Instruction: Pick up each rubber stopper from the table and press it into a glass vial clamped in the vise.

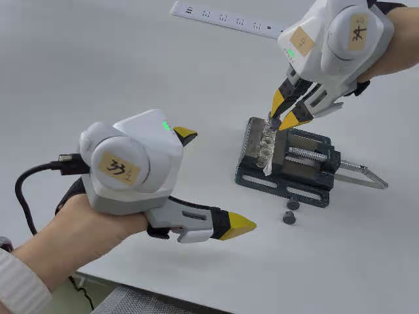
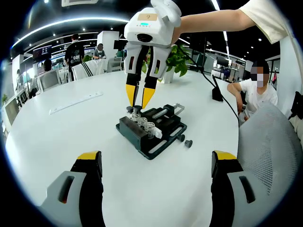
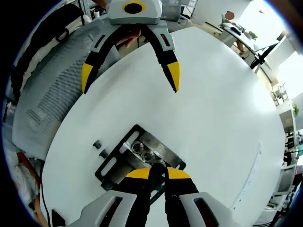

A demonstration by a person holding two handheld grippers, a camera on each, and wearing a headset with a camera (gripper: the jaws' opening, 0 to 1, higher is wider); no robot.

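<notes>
We see a bright room with even light. In the head view the white table (image 1: pixel 118 72) looks smooth and a little gray, and a soft shadow sits under the vise (image 1: pixel 283 184) at the middle right. In the left gripper view long ceiling lights (image 2: pixel 71 21) glow along the top (they bend like a bow). Both gripper views curve at the edges. In the right gripper view the upper right is washed out white with glare.

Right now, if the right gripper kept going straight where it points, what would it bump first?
Most likely the end glass vial in the vise, just under the right gripper; the rubber stopper it pinches would touch first.
</notes>
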